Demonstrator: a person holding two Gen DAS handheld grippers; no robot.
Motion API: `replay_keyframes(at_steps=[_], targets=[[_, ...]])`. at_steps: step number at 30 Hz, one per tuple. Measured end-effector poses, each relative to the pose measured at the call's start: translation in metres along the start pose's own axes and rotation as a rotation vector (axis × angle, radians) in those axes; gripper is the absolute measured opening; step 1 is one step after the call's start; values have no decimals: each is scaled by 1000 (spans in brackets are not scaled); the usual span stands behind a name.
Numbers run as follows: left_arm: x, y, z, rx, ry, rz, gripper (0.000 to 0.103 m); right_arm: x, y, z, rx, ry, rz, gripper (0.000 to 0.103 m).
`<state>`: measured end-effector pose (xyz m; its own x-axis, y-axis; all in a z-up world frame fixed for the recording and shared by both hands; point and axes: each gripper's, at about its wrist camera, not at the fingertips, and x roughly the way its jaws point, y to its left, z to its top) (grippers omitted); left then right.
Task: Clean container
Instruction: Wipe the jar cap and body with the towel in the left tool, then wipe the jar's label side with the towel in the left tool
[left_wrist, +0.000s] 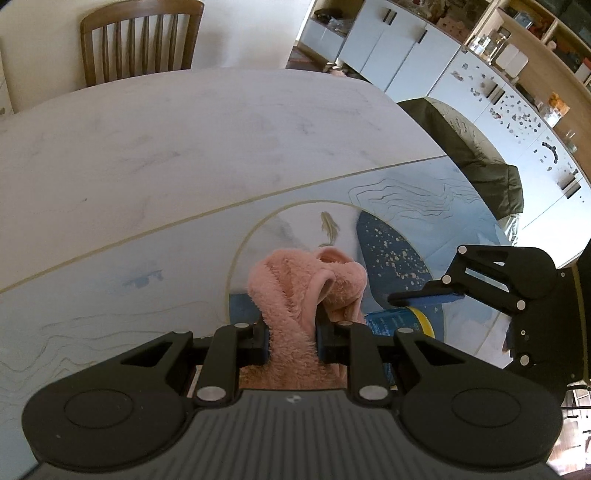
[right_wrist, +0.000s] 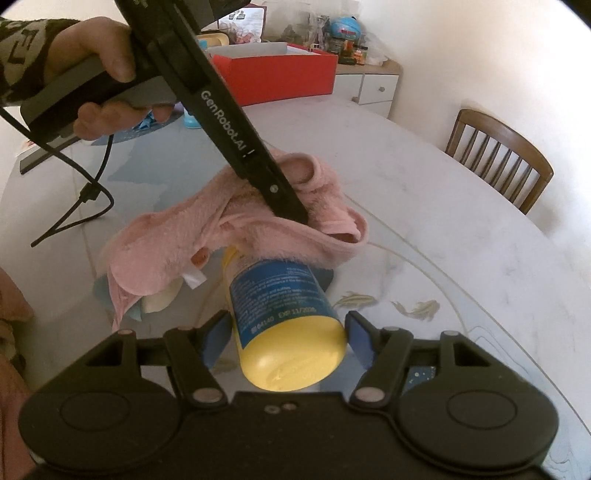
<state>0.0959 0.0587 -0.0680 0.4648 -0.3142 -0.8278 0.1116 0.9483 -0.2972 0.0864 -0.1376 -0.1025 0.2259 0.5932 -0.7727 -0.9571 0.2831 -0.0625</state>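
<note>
Left tongs (left_wrist: 291, 332) clamped on pink cloth (left_wrist: 306, 284); right tongs (right_wrist: 286, 341) gripping yellow-and-blue container (right_wrist: 280, 310), low centre of right-wrist view, above counter (right_wrist: 443, 206). Best to keep container steady, press cloth firmly along its side, wiping lengthwise.

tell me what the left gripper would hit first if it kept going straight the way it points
Probably the container. The left gripper is shut on the pink cloth, and the cloth already drapes over the container's far end just below its fingers. Depth is hard to judge; beyond that lies the table.
</note>
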Motion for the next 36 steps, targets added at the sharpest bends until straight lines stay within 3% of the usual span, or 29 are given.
replay_keyframes(at_steps=[6, 13, 17, 23, 27, 36], targets=[[0, 1, -4, -16, -8, -9, 20, -1, -12, -6, 98, 3, 49, 69], [0, 0, -7, -14, -9, -16, 20, 2, -33, -19, 304, 19, 138, 70], [-6, -5, -6, -3, -2, -8, 20, -1, -23, -17, 247, 3, 100, 69], [-23, -31, -3, 30, -22, -144, 20, -8, -15, -3, 179, -43, 48, 68], [-23, -52, -1, 87, -27, -175, 20, -5, -7, 3, 85, -32, 1, 68], [-16, -21, 2, 11, -35, -93, 20, 4, -7, 11, 23, -28, -30, 68]])
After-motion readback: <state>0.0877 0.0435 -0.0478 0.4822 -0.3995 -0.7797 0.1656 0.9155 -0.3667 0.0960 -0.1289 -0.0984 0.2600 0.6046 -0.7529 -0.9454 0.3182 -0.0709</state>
